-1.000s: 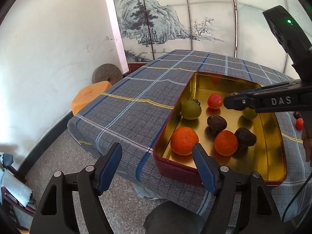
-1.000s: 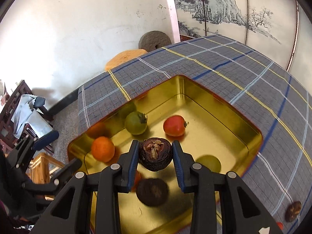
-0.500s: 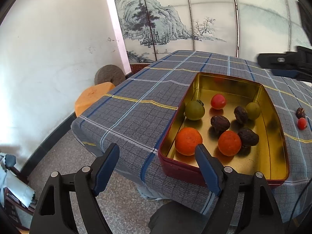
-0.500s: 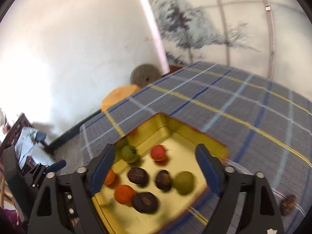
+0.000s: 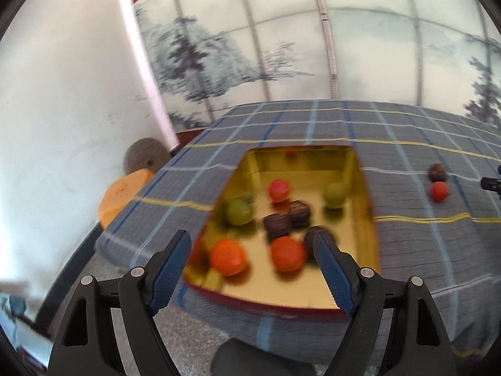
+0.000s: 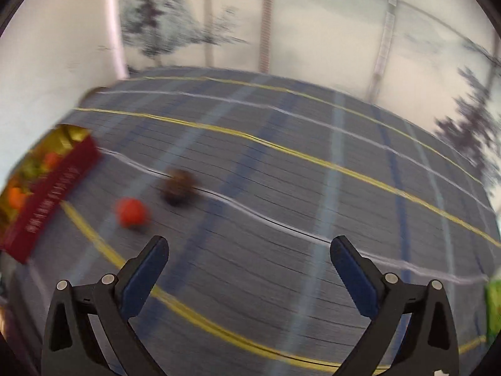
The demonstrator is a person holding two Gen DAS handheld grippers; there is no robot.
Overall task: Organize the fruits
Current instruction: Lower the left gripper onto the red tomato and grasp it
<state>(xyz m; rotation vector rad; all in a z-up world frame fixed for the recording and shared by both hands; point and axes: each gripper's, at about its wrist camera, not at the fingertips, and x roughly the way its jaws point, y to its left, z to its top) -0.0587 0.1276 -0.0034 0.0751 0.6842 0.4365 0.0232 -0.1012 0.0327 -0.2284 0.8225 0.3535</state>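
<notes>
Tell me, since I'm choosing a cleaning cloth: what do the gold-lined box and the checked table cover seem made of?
The gold-lined red rectangular box looks like shiny metal tin: its inner walls mirror the fruit. The grey-blue checked table cover looks like matte woven fabric, wrinkling in ridges and draping over the edge.

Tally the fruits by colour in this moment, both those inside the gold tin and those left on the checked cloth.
Orange round fruits: 2, in the gold tin
Green round fruits: 2, in tin
Red round fruits: 2, one in tin, one on the checked cloth
Dark brown wrinkled fruits: 4, three in tin, one on cloth
Total: 10
</notes>
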